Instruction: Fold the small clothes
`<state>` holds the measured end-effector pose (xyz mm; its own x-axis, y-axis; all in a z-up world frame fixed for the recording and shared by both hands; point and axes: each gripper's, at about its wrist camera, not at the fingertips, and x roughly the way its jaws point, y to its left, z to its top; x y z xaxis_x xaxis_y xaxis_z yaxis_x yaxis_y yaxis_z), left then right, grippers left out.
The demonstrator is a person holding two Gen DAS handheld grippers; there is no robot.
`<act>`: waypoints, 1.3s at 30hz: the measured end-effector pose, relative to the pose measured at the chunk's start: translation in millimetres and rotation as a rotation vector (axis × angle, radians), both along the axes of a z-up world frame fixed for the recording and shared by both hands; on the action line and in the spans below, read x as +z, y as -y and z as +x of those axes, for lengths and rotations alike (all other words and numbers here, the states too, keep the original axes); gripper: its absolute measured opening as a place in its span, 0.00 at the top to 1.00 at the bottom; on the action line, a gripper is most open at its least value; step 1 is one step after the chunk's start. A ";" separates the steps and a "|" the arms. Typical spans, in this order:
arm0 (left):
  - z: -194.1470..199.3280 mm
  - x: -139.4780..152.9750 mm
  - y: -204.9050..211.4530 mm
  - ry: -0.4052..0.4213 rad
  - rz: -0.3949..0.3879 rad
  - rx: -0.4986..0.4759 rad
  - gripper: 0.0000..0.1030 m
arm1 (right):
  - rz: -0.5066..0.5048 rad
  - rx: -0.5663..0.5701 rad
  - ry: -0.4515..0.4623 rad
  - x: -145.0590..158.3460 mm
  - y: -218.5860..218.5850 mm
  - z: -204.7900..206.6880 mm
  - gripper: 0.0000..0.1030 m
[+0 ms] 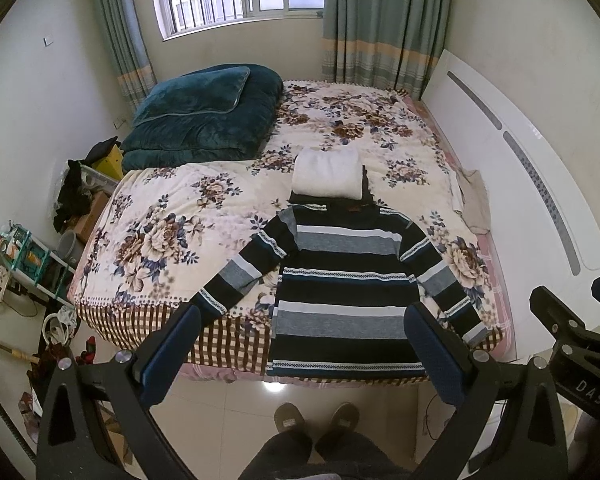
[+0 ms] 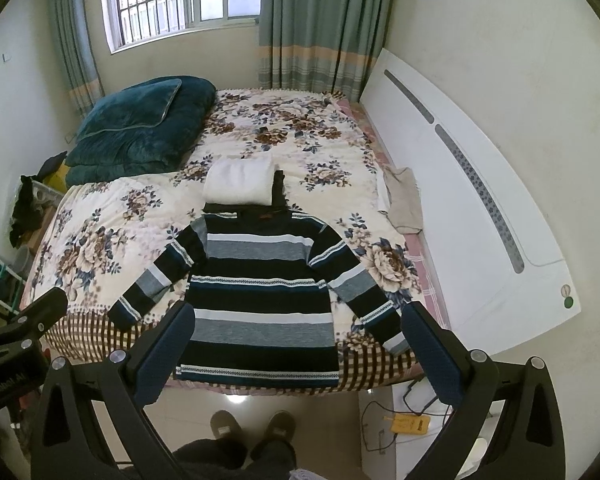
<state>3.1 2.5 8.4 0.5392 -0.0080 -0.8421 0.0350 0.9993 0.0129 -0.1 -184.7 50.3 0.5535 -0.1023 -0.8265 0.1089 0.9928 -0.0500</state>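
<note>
A striped sweater (image 1: 340,292) (image 2: 260,300) in navy, grey and white lies flat on the flowered bed (image 1: 172,216) (image 2: 100,232), sleeves spread out and hem at the near edge. Behind its collar sits a folded white garment (image 1: 326,174) (image 2: 240,180) on top of a dark one. My left gripper (image 1: 304,356) is open, held above the floor in front of the hem, with nothing between its fingers. My right gripper (image 2: 296,356) is open too, just as far back from the bed and holding nothing. Each gripper shows at the edge of the other's view.
A folded teal quilt (image 1: 204,120) (image 2: 140,128) fills the bed's far left corner. A beige cloth (image 1: 474,200) (image 2: 404,200) lies by the white headboard (image 1: 520,168) on the right. Clutter and a shelf (image 1: 32,256) stand left of the bed. A person's slippers (image 1: 316,420) (image 2: 252,428) are on the tiled floor.
</note>
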 end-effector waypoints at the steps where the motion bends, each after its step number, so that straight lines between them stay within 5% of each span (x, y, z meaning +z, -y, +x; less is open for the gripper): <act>1: 0.1 0.3 -0.4 0.001 0.000 0.000 0.00 | -0.002 0.000 -0.001 0.0 -0.5 0.2 0.00; 39: 2.5 3.8 -0.5 0.011 -0.001 0.002 0.00 | -0.004 0.002 0.003 2.7 -2.8 1.5 0.00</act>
<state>5.6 3.0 12.2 0.5485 -0.0077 -0.8361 0.0329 0.9994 0.0124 1.3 -181.9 53.0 0.5562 -0.1044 -0.8245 0.1068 0.9928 -0.0537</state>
